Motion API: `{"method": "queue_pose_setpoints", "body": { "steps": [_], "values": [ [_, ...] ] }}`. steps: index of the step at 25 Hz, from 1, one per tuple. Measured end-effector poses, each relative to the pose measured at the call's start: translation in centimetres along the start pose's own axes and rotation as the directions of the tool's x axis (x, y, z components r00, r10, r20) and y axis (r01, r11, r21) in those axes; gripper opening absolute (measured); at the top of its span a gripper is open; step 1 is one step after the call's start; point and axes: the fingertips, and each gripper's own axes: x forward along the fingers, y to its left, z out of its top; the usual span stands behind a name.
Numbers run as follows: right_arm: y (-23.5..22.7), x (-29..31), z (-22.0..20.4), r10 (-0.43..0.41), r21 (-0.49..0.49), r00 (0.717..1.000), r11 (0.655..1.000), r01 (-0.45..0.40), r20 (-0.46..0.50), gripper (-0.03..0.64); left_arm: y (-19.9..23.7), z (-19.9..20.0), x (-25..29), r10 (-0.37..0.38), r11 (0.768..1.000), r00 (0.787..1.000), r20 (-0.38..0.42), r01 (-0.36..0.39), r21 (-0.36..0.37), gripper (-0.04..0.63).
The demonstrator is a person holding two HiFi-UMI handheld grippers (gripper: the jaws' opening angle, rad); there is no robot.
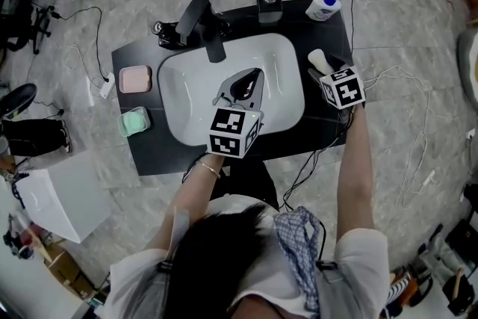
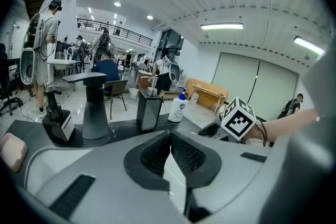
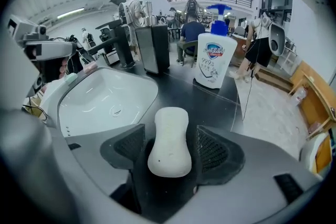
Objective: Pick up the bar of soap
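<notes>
Right gripper view: I see the right gripper [image 3: 169,150] with its fingers wide apart and the bar of soap [image 3: 169,141] lying lengthwise in the gap between them.
Right fingers, contact: I make out a narrow dark gap between the soap and each ribbed pad [image 3: 212,150], so neither pad presses on it. The bar is not gripped.
Soap, position: the white bar rests on the black counter [image 3: 184,94], just to the right of the white basin [image 3: 105,97]. Its far end points at the hand-wash bottle [image 3: 212,60].
Left gripper view: the left gripper [image 2: 169,136] has its fingers together. The ribbed pads [image 2: 155,152] meet at their tips, with nothing between them.
Left gripper, position: in the head view I see it over the basin, well apart from the soap and touching nothing that I can see.
Head view, layout: the counter carries a black faucet [image 1: 202,22] behind the basin and a black dispenser [image 1: 269,5] to the faucet's right. The hand-wash bottle, with a blue pump, stands at the far right corner.
Left side of counter: a pink dish [image 1: 135,78] and a green dish [image 1: 134,121] sit beside the basin, far from both grippers.
Obstructions: nothing lies between the right fingers and the soap. The bottle stands near, beyond the bar's far end, and does not touch it.
Surroundings: cables trail over the marble floor [image 1: 403,123] to the right of the counter. People stand in the background of both gripper views.
</notes>
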Motion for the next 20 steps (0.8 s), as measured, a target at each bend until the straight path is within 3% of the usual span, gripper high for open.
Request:
{"method": "queue_pose_setpoints", "body": {
  "steps": [10, 17, 20],
  "values": [
    [1.7, -5.3, 4.1, -0.084, -0.011, 0.98, 0.996, 0.088, 0.181, 0.299, 0.5, 0.6, -2.1, 0.01, 1.0, 0.999, 0.036, -0.01, -0.002, 0.012],
    [5.4, -9.4, 6.6, -0.097, 0.045, 0.943, 0.995, 0.087, 0.318, 0.296, 1.7, 0.9, -4.3, 0.03, 0.999, 0.997, 0.071, -0.028, -0.021, 0.012],
    [7.5, -10.6, 7.6, -0.078, 0.04, 0.932, 0.997, 0.068, 0.354, 0.257, 2.2, 1.1, -5.4, 0.042, 0.999, 0.995, 0.09, -0.04, -0.025, 0.012]
  ]
}}
